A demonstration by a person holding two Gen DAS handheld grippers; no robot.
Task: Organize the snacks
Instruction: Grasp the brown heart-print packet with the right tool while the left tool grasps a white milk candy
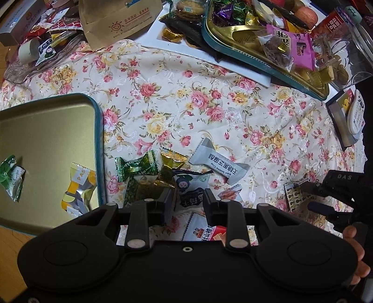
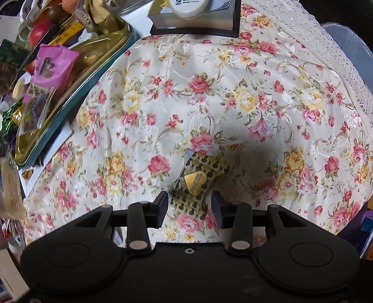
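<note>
My left gripper (image 1: 188,200) points down, open, over a pile of wrapped snacks on the floral cloth: a green candy (image 1: 135,167), a gold candy (image 1: 172,160), a grey sesame bar (image 1: 219,163) and a dark packet (image 1: 190,197) between its fingertips. To the left lies a gold tin tray (image 1: 99,139) with a teal rim, holding a green packet (image 1: 9,177) and a yellow-white packet (image 1: 79,188). My right gripper (image 2: 190,200) (image 1: 307,197) stands open astride a heart-patterned packet (image 2: 195,184) (image 1: 293,193) that lies flat on the cloth.
A second teal tin (image 1: 209,39) (image 2: 93,77) heaped with snacks sits at the back on a white board (image 1: 177,44). A paper bag (image 1: 119,23), a glass dish (image 1: 35,67) and a box bearing a white jar (image 1: 349,116) (image 2: 193,14) ring the cloth.
</note>
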